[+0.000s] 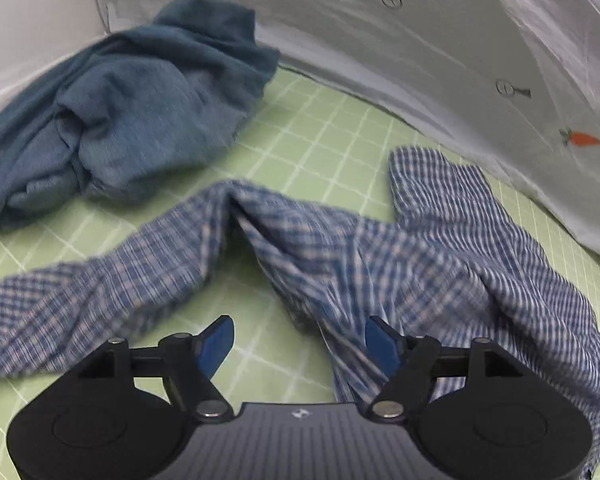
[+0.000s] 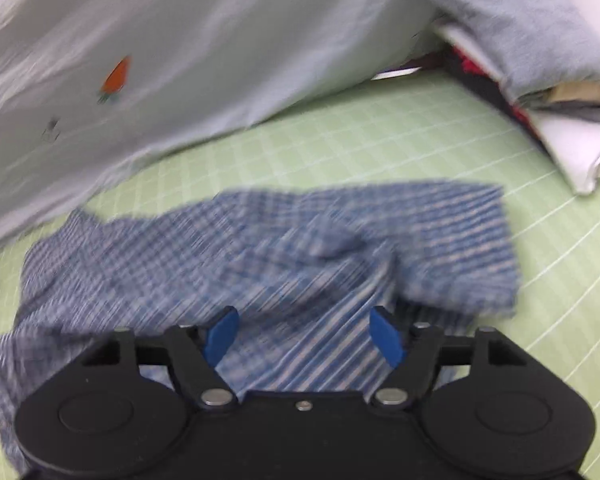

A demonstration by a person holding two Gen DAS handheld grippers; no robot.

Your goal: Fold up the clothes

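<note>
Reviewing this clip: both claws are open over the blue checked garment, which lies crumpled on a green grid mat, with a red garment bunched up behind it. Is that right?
Not quite. The bunched garment behind the checked garment is dark blue, not red; the left wrist view shows it. The rest holds: left claw and right claw are open, over the green grid mat.

Blue-and-white checked garment (image 1: 380,256) lies crumpled and unfolded on the mat, spread from 9 to 4 o'clock in the left wrist view, one raised ridge near centre. Dark blue garment (image 1: 128,108) sits bunched at 10 o'clock (apart from the checked one). White cloth with carrot print (image 1: 480,60) lies at 1 o'clock.
</note>
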